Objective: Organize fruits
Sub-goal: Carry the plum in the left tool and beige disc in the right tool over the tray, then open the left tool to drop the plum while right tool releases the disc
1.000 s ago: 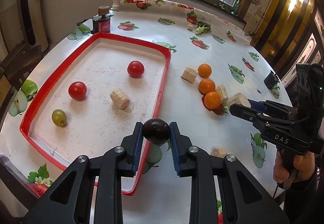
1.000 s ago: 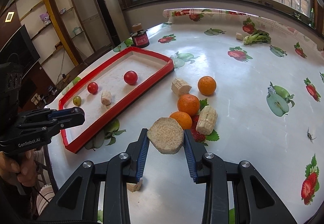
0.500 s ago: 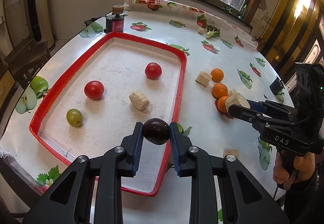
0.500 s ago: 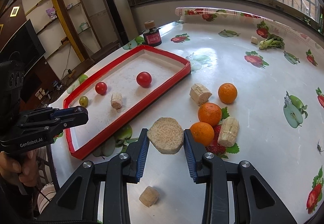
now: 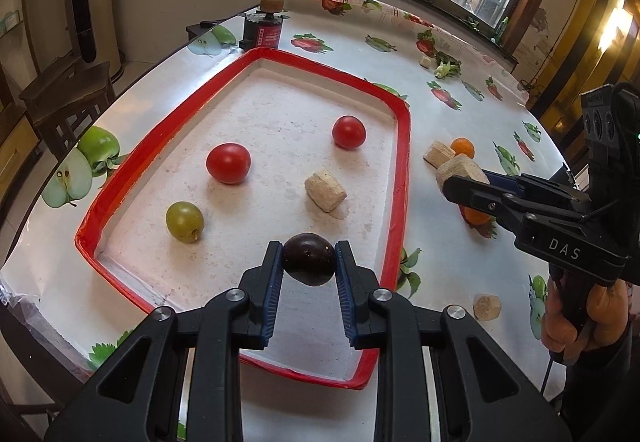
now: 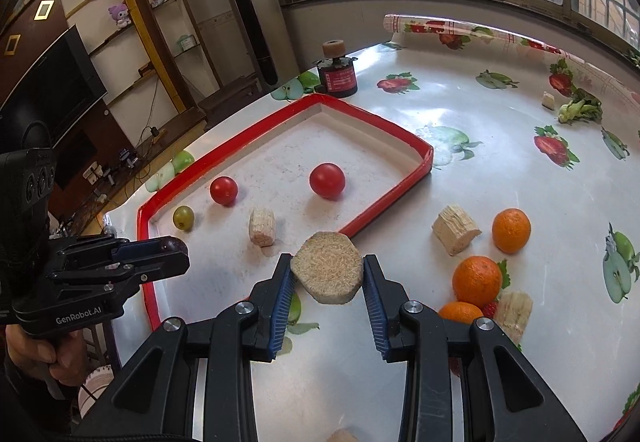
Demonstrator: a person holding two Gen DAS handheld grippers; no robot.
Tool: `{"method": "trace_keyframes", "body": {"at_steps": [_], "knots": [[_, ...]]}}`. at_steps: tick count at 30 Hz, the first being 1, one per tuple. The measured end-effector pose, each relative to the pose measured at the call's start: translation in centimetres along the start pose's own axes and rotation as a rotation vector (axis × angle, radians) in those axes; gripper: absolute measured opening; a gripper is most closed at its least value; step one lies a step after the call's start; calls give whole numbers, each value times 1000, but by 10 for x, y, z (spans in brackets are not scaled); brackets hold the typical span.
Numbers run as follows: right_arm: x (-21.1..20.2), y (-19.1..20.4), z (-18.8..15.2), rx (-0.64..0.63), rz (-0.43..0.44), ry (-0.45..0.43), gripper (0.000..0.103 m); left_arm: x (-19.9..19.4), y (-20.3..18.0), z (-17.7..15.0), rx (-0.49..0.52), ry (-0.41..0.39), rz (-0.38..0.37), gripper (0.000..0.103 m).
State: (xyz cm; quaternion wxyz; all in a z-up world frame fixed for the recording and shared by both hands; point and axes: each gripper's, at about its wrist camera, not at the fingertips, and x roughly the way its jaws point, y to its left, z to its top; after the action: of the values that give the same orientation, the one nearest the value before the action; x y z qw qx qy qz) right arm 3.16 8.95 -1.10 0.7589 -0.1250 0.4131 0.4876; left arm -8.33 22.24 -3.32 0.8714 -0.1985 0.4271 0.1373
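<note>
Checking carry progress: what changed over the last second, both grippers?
Left gripper, shut on the dark plum, moved from past the red tray's near-right rim to over its floor. Right gripper carried the tan block closer to that rim. Both grips held; tomatoes, grape and oranges stayed put.

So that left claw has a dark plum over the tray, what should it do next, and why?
Probably lower the left claw a little and open it. It is shut on the plum, which hangs over a bare patch of the red tray, near the green fruit and two tomatoes already lying there.
</note>
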Motion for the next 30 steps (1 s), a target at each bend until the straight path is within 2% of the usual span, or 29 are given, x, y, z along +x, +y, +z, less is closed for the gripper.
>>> {"method": "trace_keyframes", "body": {"at_steps": [14, 25, 30], "knots": [[62, 22, 40, -54, 34, 64, 35, 21, 15, 7, -22, 27, -2, 23], [101, 19, 42, -67, 19, 114, 35, 40, 15, 7, -15, 55, 8, 23], [101, 17, 44, -59, 24, 115, 37, 40, 11, 8, 6, 59, 54, 24]]}}
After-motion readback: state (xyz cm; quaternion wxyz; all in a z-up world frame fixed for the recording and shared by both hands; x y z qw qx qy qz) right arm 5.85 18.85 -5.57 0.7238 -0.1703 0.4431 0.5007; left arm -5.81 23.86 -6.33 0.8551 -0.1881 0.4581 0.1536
